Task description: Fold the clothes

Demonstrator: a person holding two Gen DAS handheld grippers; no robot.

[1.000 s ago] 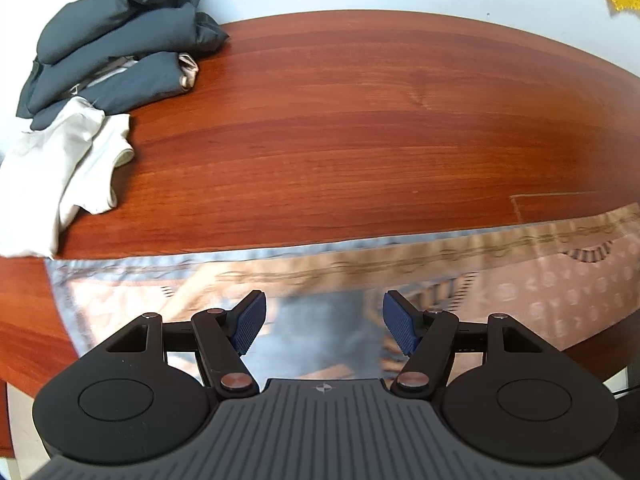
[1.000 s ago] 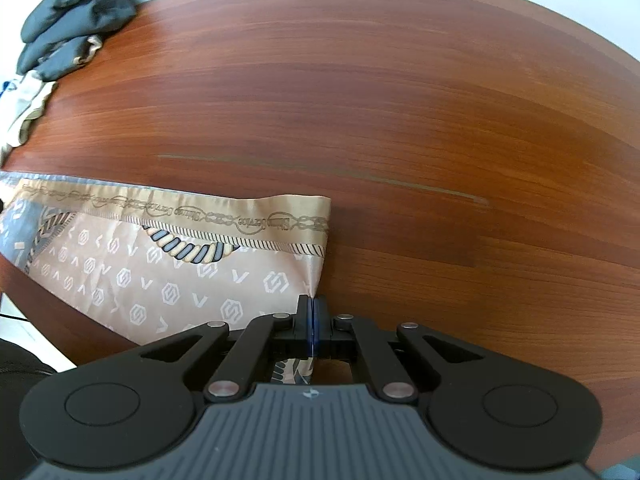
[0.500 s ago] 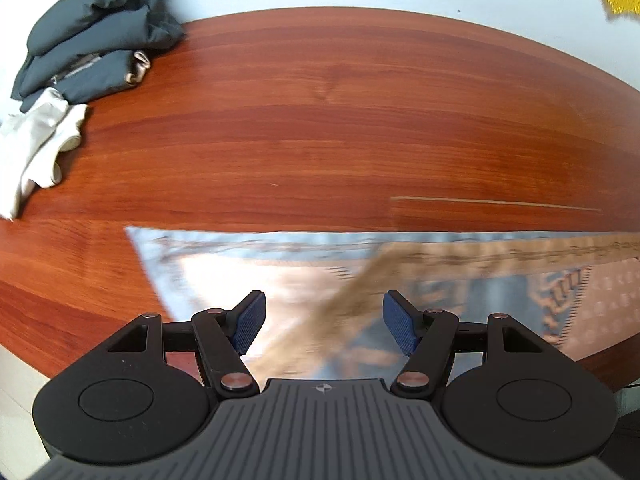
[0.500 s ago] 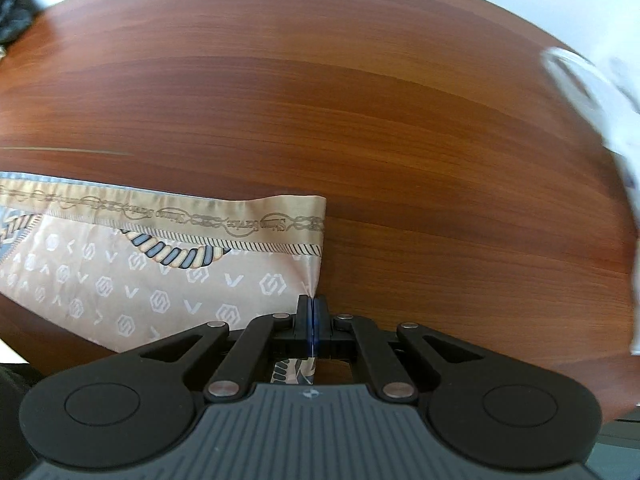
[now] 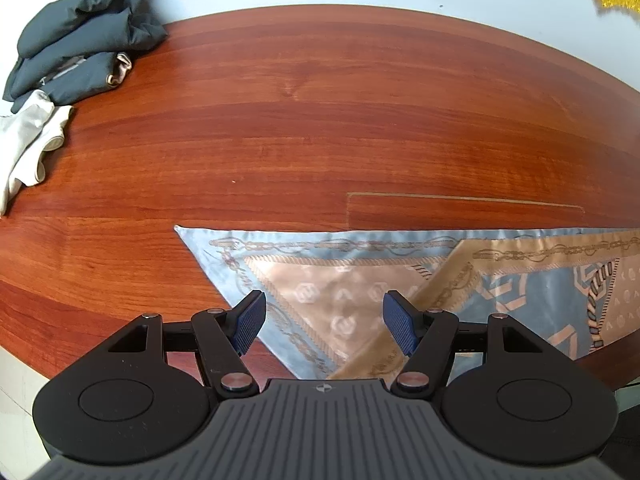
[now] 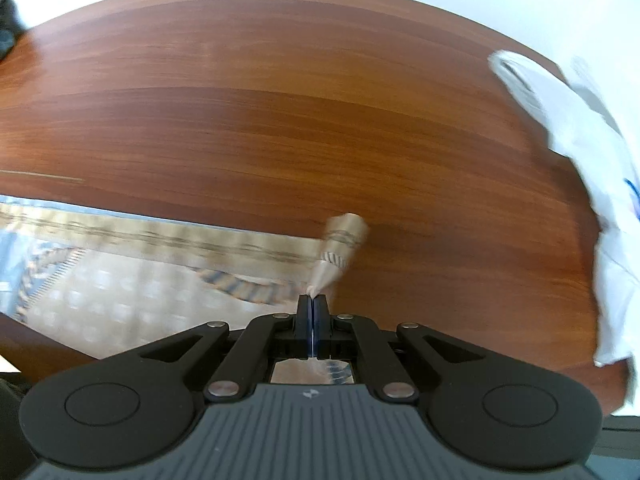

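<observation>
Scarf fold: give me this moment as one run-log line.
step: scarf fold under way | left gripper: open above scarf, nothing held | right gripper: shut on scarf corner | table: dark clothes folded at far left

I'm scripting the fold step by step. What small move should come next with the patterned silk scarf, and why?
Probably lower the open left gripper and close it on the blue-and-tan patterned silk scarf under its fingers. The right gripper already pinches the scarf's other end, raised off the reddish wooden table, while this end lies flat and unheld.
</observation>
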